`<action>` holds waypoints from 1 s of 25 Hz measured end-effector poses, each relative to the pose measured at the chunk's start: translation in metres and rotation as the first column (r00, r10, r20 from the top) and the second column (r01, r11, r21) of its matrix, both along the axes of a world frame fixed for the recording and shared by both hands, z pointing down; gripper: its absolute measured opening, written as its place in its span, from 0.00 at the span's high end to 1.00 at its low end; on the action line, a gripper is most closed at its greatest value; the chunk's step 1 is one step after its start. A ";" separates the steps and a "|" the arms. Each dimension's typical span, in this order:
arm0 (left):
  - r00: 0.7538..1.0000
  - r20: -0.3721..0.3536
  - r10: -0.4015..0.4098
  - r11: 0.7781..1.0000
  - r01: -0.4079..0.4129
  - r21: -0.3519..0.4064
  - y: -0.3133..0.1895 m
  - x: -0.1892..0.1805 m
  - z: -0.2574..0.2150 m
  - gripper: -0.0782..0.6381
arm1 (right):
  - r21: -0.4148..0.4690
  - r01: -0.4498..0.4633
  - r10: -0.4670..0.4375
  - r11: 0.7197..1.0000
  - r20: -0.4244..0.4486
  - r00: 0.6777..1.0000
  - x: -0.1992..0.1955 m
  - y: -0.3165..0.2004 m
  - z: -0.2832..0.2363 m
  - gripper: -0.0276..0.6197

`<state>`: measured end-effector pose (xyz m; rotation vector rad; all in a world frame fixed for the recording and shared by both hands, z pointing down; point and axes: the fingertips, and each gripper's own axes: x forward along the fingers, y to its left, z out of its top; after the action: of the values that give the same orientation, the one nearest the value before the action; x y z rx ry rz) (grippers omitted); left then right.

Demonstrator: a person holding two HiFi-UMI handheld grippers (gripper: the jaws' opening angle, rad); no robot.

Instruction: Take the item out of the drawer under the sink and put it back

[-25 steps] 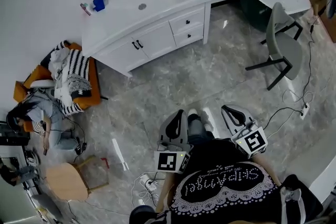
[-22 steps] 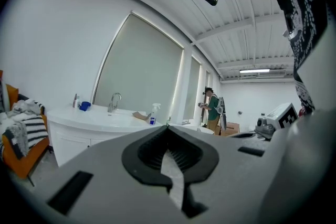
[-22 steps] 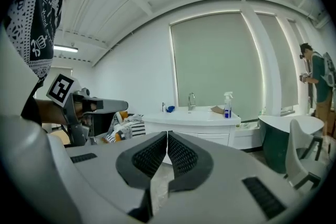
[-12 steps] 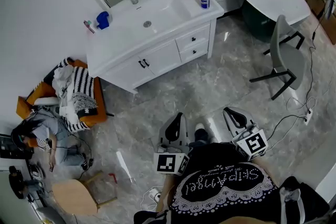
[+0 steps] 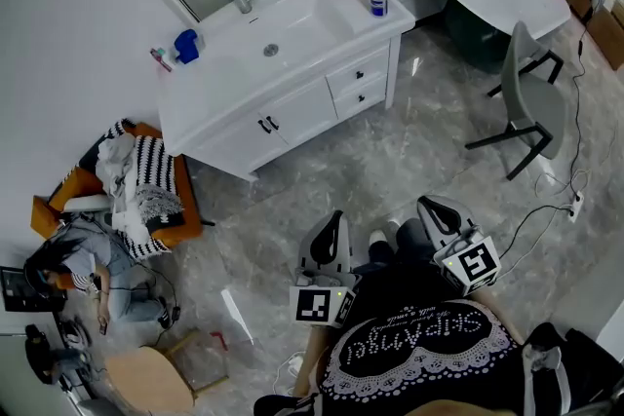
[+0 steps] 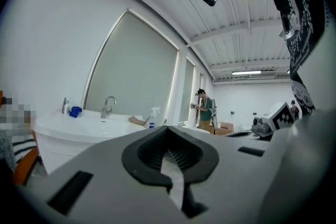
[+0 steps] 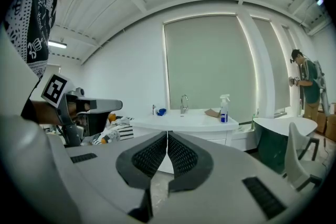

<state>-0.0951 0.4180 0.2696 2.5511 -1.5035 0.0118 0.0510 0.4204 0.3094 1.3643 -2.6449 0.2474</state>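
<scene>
Head view shows the 2 drawers (image 5: 359,73) at the right end of the vanity (image 5: 292,117) front, under the sink (image 5: 283,26), both closed; the item, presumably inside, is hidden from us. We judge nothing is done yet: opening, taking out and returning remain. Our left gripper (image 5: 333,219) and right gripper (image 5: 430,205) are clamped together, empty, well apart from the vanity.

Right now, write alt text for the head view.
A person stands on a grey floor holding the left gripper and right gripper, both shut and empty, pointed toward a white sink cabinet whose drawers are closed.
</scene>
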 end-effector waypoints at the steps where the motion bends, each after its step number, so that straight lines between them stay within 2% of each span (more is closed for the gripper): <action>1: 1.000 -0.003 -0.005 1.000 0.005 0.000 0.000 -0.002 0.000 0.88 | 0.002 0.008 -0.008 1.000 -0.003 1.000 -0.003 -0.001 0.000 0.93; 9: 0.999 -0.010 -0.032 0.999 0.032 -0.019 -0.004 -0.013 0.004 0.88 | -0.015 0.023 -0.023 1.000 -0.011 1.000 -0.015 -0.016 0.000 0.93; 15: 0.999 -0.019 -0.040 0.997 0.039 -0.059 -0.013 -0.016 0.013 0.89 | -0.054 0.037 -0.038 0.998 -0.014 0.999 -0.020 -0.025 0.008 0.93; 25: 0.998 -0.059 -0.036 0.997 0.032 -0.068 -0.058 0.007 0.011 0.88 | -0.059 0.041 -0.042 0.997 -0.017 0.999 -0.002 -0.069 0.010 0.93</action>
<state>-0.0884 0.3601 0.2811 2.4507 -1.4987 -0.0194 0.0491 0.3513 0.3197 1.2861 -2.6261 0.3038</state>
